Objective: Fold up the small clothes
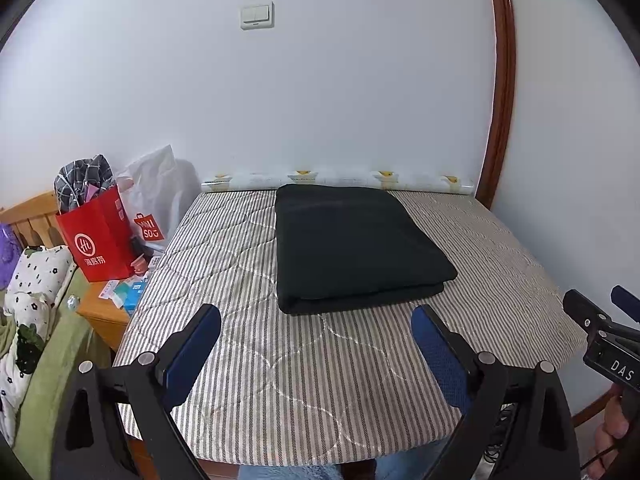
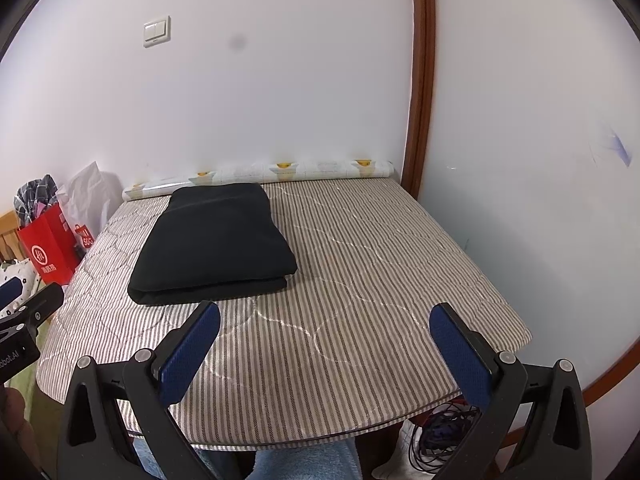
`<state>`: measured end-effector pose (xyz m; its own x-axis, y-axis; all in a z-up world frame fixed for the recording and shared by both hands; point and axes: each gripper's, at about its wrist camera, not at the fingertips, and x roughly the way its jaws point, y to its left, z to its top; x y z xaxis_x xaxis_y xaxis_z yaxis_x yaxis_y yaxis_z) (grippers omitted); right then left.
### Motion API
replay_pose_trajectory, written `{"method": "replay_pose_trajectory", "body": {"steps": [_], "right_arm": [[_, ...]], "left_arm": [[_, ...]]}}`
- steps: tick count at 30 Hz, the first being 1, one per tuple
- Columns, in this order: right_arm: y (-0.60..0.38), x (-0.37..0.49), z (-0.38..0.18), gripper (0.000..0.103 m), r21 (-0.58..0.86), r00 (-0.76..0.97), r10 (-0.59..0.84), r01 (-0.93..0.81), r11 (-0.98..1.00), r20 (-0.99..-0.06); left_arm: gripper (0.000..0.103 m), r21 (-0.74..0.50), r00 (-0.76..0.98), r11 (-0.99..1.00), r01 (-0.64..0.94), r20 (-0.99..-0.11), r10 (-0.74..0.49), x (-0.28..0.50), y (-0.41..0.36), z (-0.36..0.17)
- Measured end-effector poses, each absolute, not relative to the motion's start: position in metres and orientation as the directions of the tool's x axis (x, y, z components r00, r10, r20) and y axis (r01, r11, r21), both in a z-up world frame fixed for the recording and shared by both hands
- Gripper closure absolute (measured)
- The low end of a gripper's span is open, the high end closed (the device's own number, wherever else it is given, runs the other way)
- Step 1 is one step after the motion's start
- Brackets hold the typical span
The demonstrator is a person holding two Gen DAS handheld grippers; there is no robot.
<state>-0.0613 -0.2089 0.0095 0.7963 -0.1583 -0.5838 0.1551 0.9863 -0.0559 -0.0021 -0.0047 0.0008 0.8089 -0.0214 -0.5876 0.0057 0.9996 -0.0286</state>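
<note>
While both wide-open, empty grippers wait, the folded black cloth bundle point(image 1: 352, 248) lies at 12 o'clock from the left gripper point(image 1: 316, 356), nearer than the right gripper point(image 2: 324, 356).

I read "DAS" on my right gripper point(image 1: 618, 312), "obot.AI" on my left gripper point(image 2: 22, 304), and "MINISO" partly on the white bag point(image 1: 149, 227).

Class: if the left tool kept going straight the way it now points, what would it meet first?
Probably the folded black garment, which lies ahead between the open left tool fingers on the striped cover. Depth is uncertain.
</note>
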Motion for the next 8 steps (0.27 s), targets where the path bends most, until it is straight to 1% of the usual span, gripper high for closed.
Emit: {"method": "replay_pose_trajectory", "body": {"steps": [8], "right_arm": [[-0.2064,-0.0578,0.0087,0.0,-0.059,0.795,-0.155,0.15,0.987,-0.587]], "left_arm": [[0.007,-0.023,0.805,1.0,0.011,-0.593,-0.022,0.0023,-0.0033,-0.0004]]}}
